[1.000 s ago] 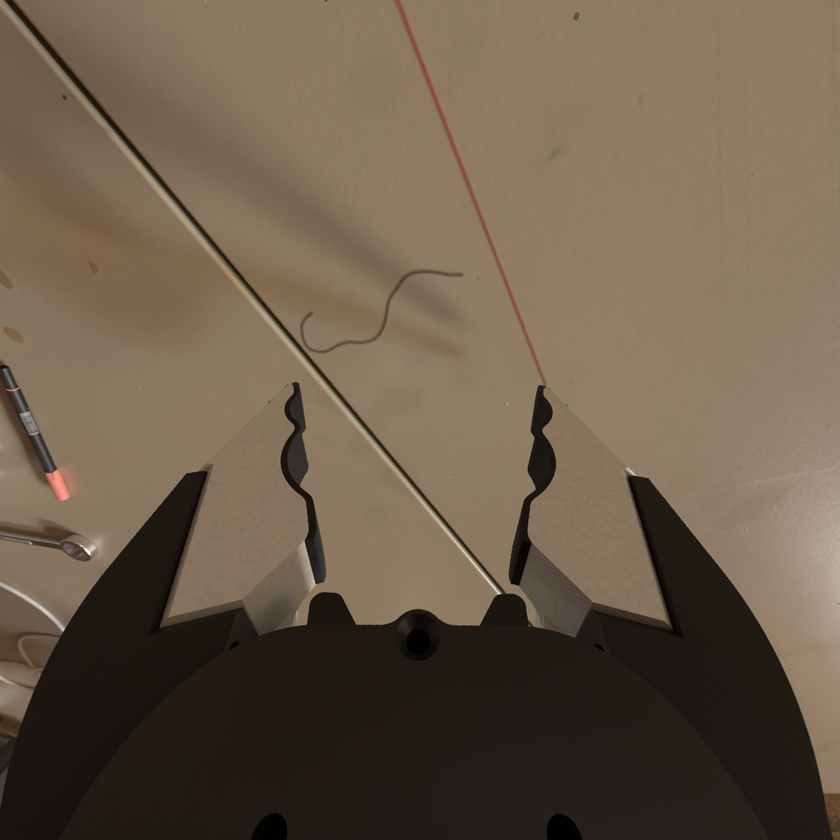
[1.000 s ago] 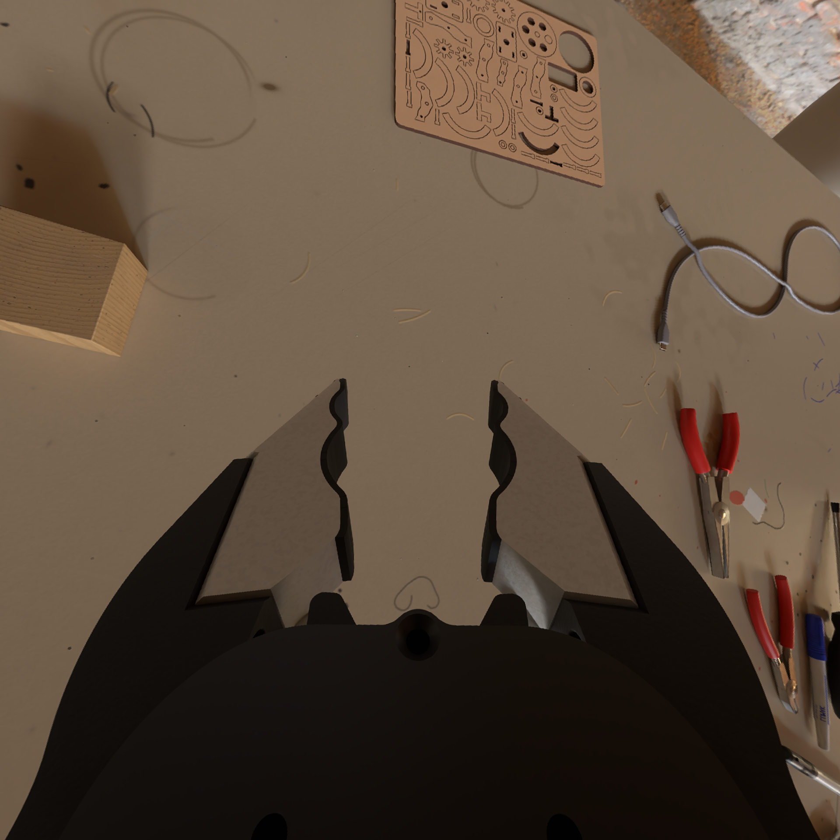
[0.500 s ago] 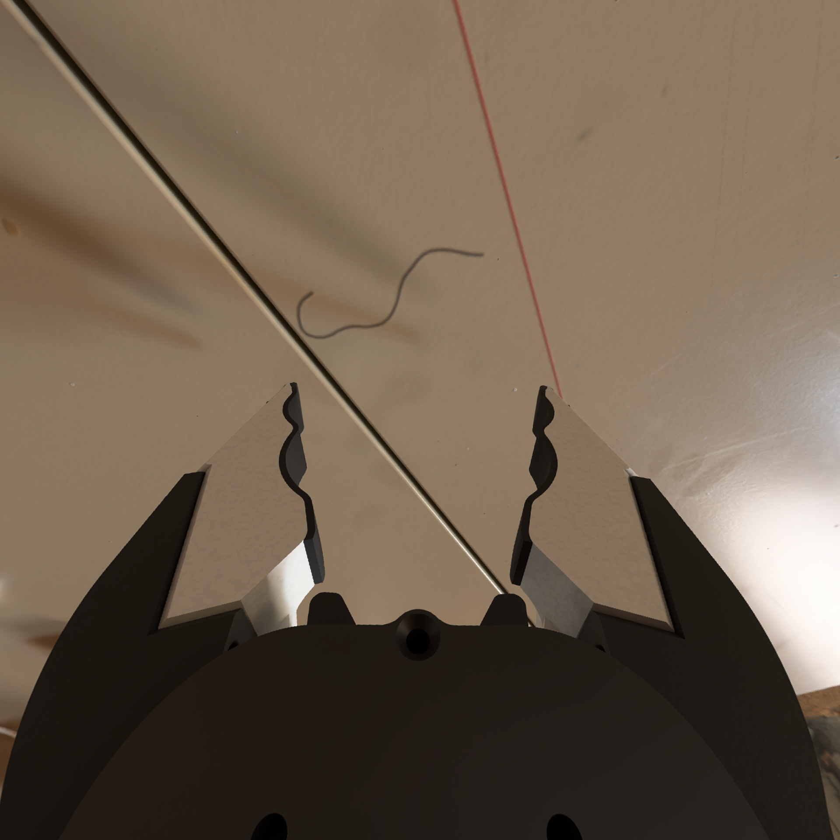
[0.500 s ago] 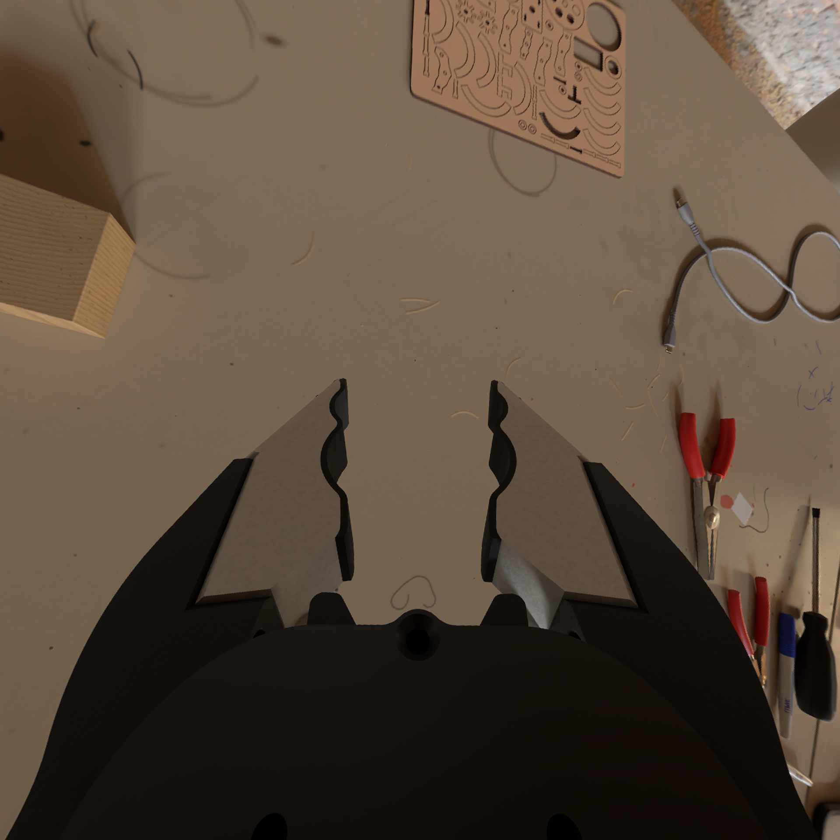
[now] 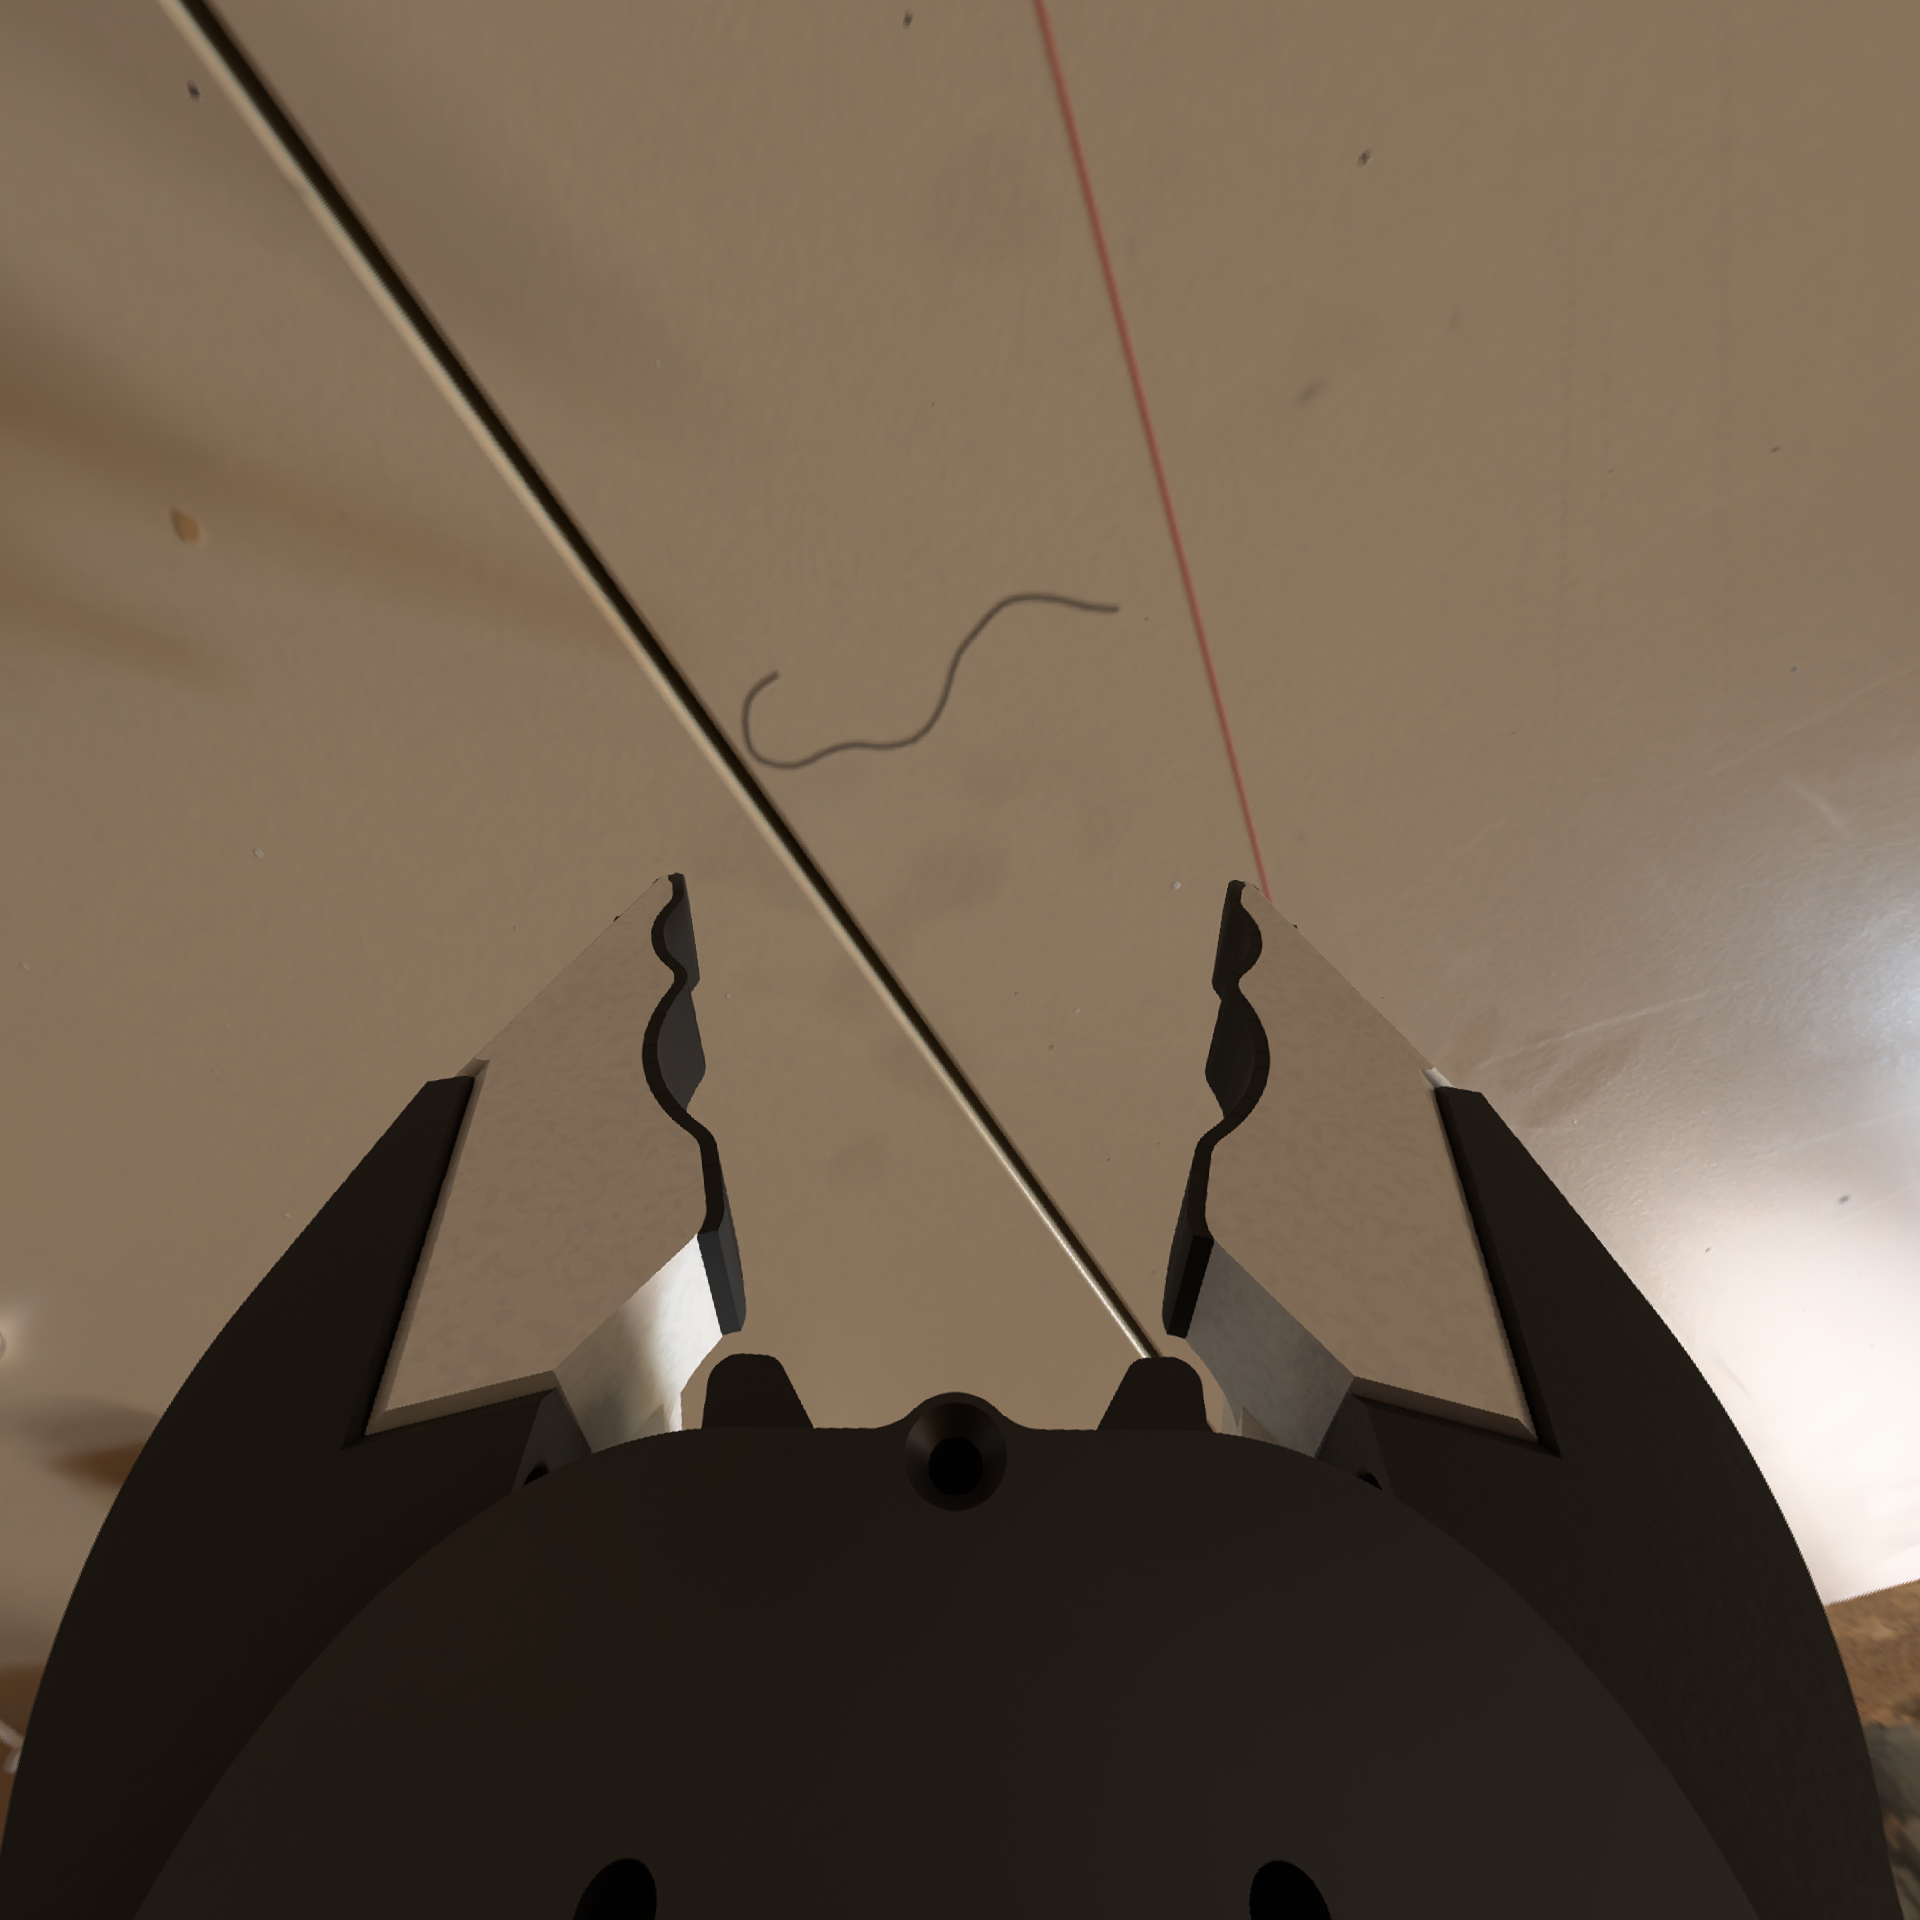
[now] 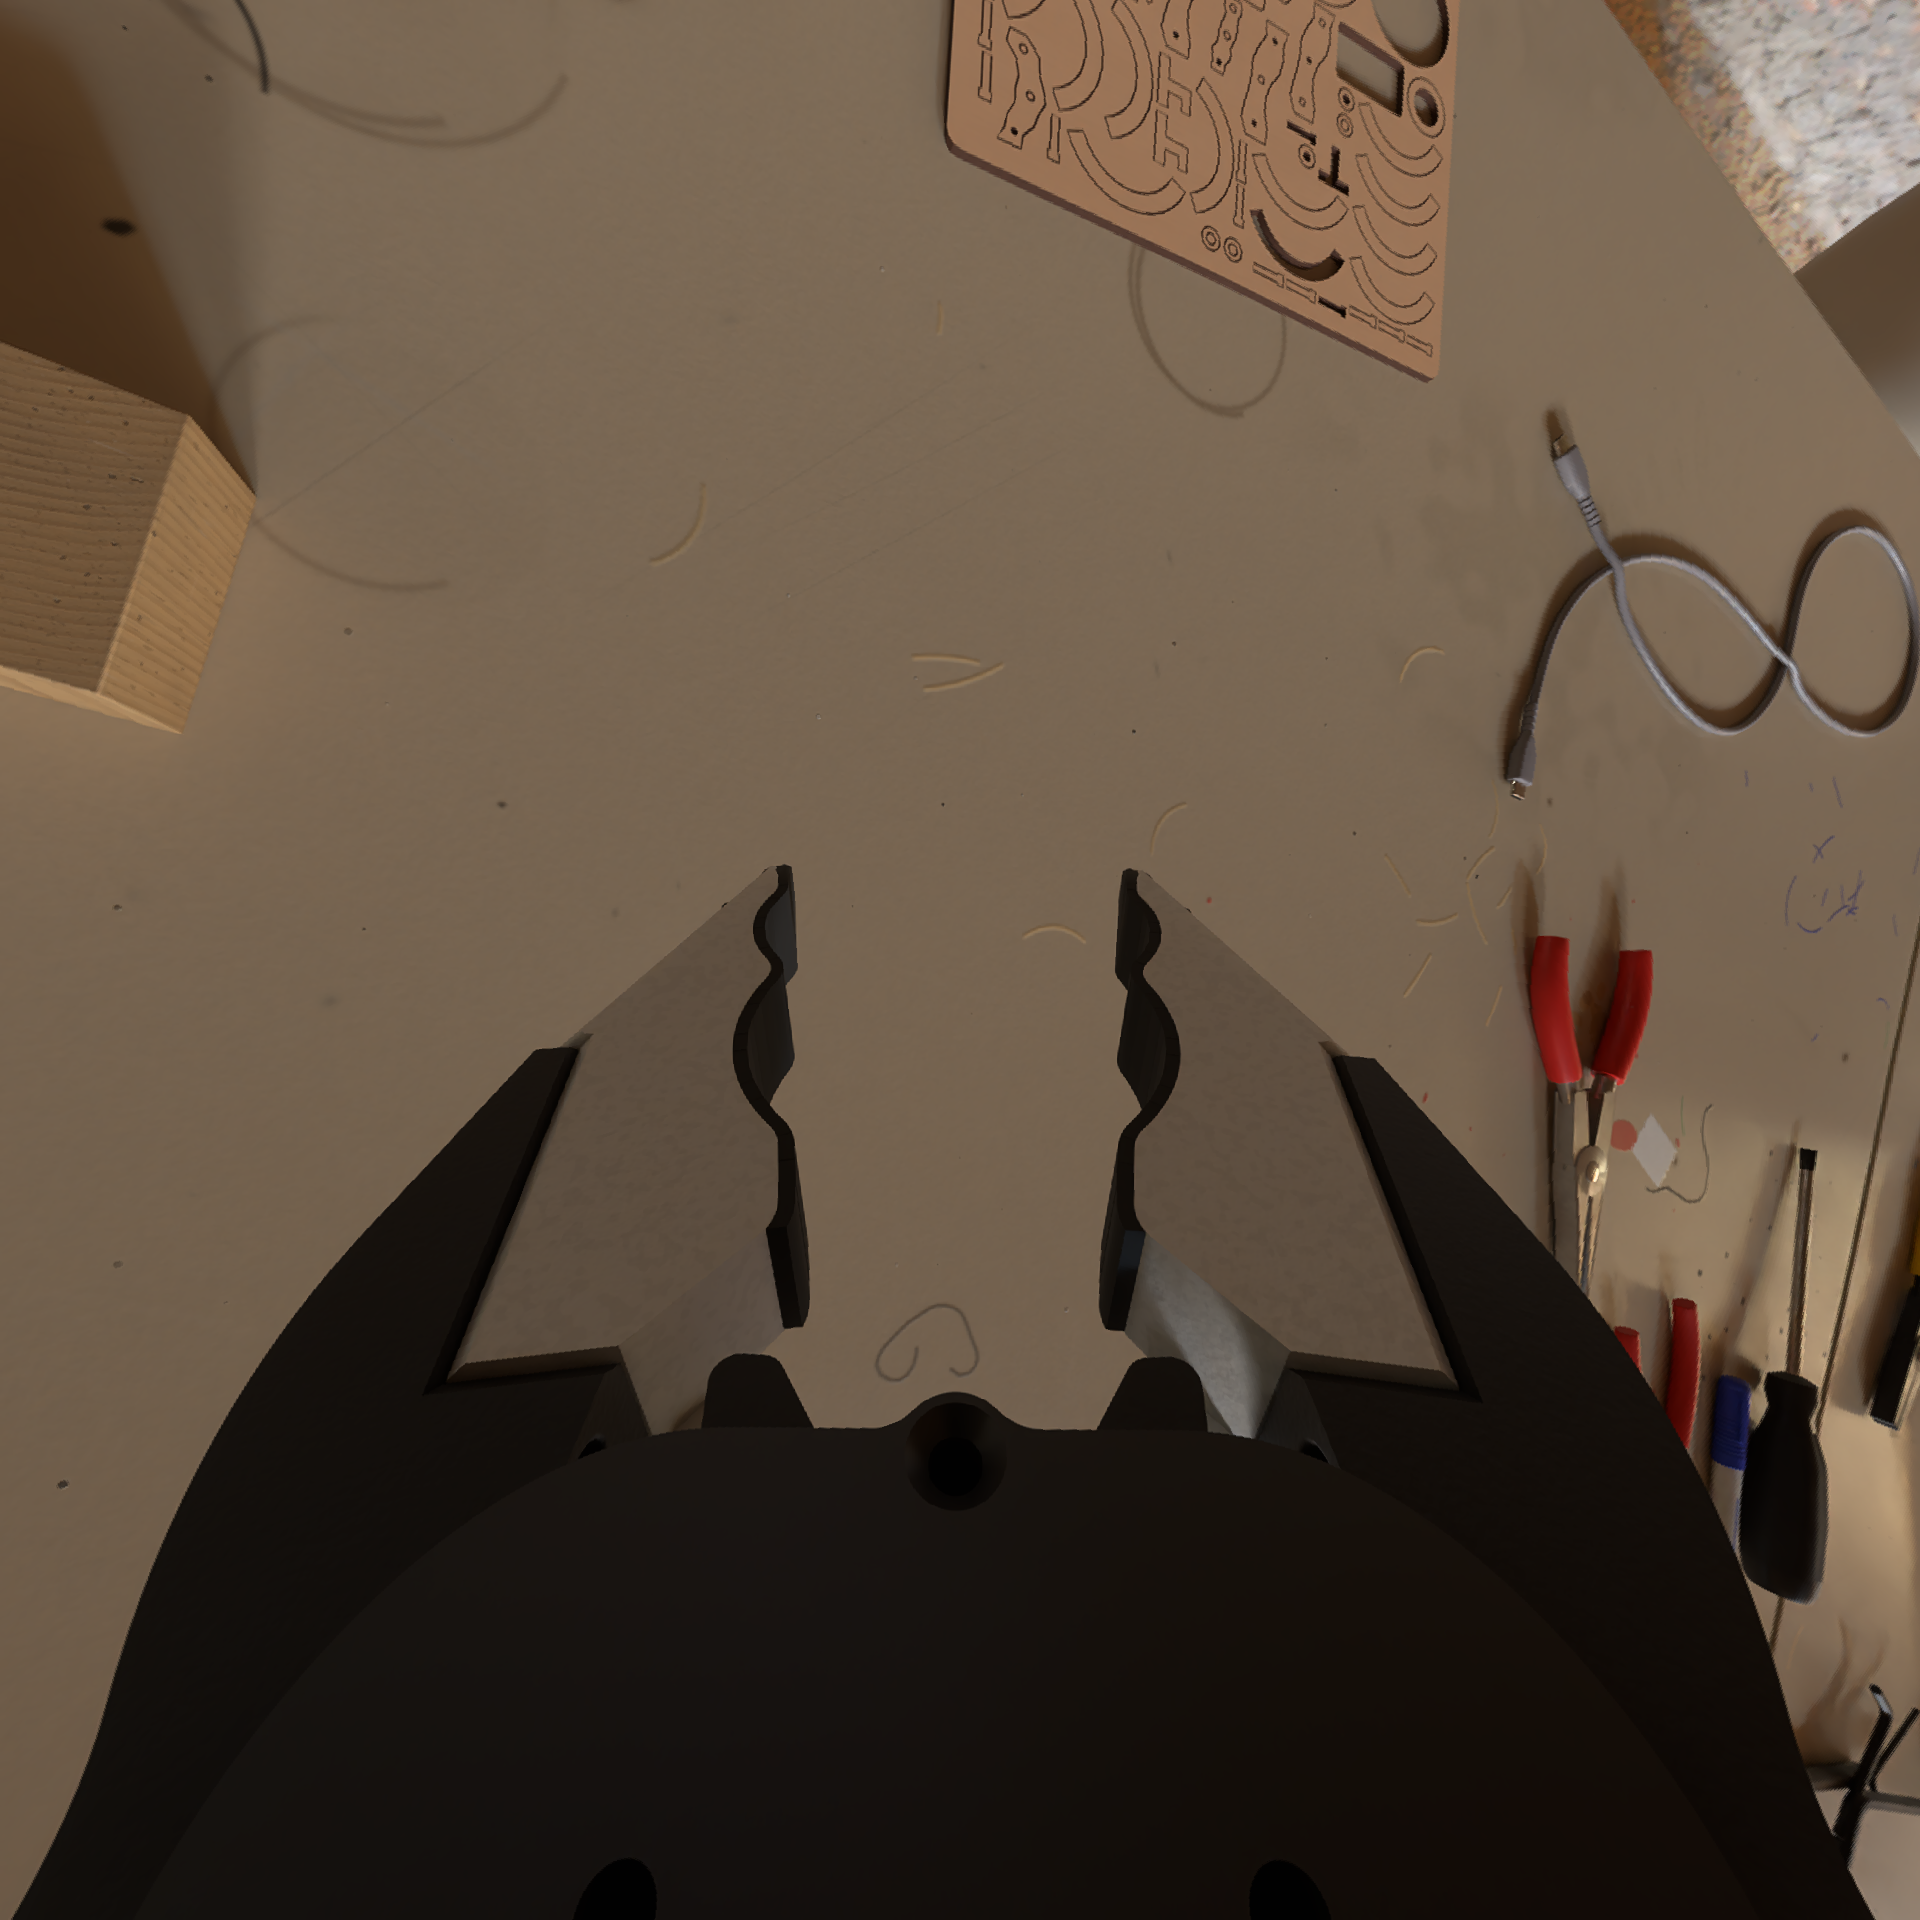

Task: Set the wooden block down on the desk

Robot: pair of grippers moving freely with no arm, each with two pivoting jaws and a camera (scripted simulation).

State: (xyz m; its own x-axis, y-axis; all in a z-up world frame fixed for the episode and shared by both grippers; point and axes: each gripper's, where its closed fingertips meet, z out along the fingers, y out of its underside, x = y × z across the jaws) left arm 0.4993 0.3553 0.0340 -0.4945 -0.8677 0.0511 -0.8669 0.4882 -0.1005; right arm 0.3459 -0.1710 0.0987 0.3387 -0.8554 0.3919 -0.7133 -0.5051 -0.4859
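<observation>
The wooden block (image 6: 99,540) is pale, with visible grain, and rests on the beige desk (image 6: 831,520) at the left edge of the right wrist view. My right gripper (image 6: 954,883) is open and empty, well to the right of the block and apart from it. My left gripper (image 5: 954,888) is open and empty above the desk (image 5: 1455,520), over a dark seam (image 5: 582,540) and a thin red line (image 5: 1143,416). The block does not show in the left wrist view.
A laser-cut wooden sheet (image 6: 1216,156) lies at the top. A grey cable (image 6: 1714,644), red-handled pliers (image 6: 1584,1049), a black-handled screwdriver (image 6: 1787,1455) and pens lie at the right. The desk's edge (image 6: 1704,156) runs at the top right.
The right gripper has moved forward and rightward, so the block slid toward the left edge of view. The left gripper shifted; a pen and wrench at its left went out of view.
</observation>
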